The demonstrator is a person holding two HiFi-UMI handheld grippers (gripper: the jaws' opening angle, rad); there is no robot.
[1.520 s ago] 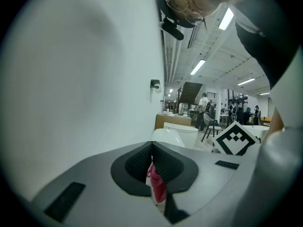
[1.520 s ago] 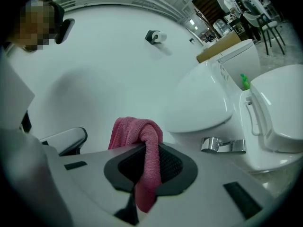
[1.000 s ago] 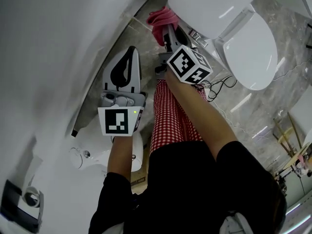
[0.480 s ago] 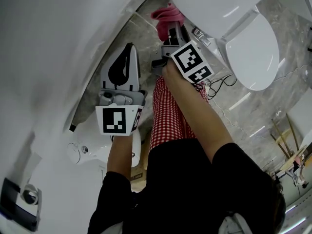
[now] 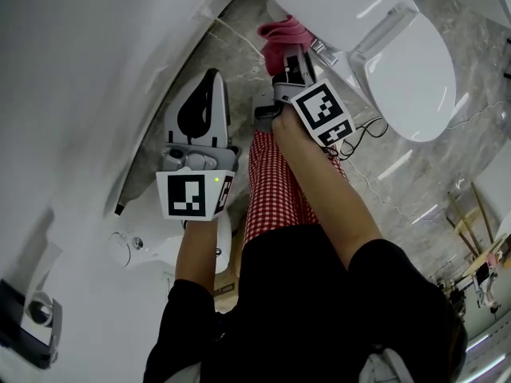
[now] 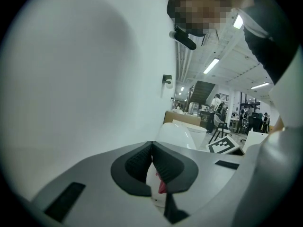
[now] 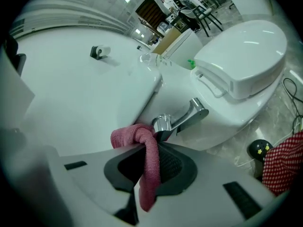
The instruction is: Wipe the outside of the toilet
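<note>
The white toilet (image 5: 399, 70) fills the upper right of the head view, its lid down and its tank (image 5: 335, 6) at the top. My right gripper (image 5: 286, 54) is shut on a pink cloth (image 5: 281, 40) pressed against the tank's side by the chrome flush handle (image 7: 185, 119). In the right gripper view the pink cloth (image 7: 144, 167) hangs folded between the dark pads. My left gripper (image 5: 205, 94) hovers near the white wall, its jaws closed on nothing. The left gripper (image 6: 152, 167) view shows only the wall and the room beyond.
A white wall (image 5: 96, 78) runs along the left. A toilet-paper holder (image 5: 36, 317) sits at the lower left. The floor is grey marble (image 5: 447, 166) with a black cable (image 5: 363, 138) lying on it. My red checked trouser leg (image 5: 279, 190) is below the grippers.
My right gripper has carried the pink cloth a little up and to the right along the tank's side. The left gripper has stayed almost still.
</note>
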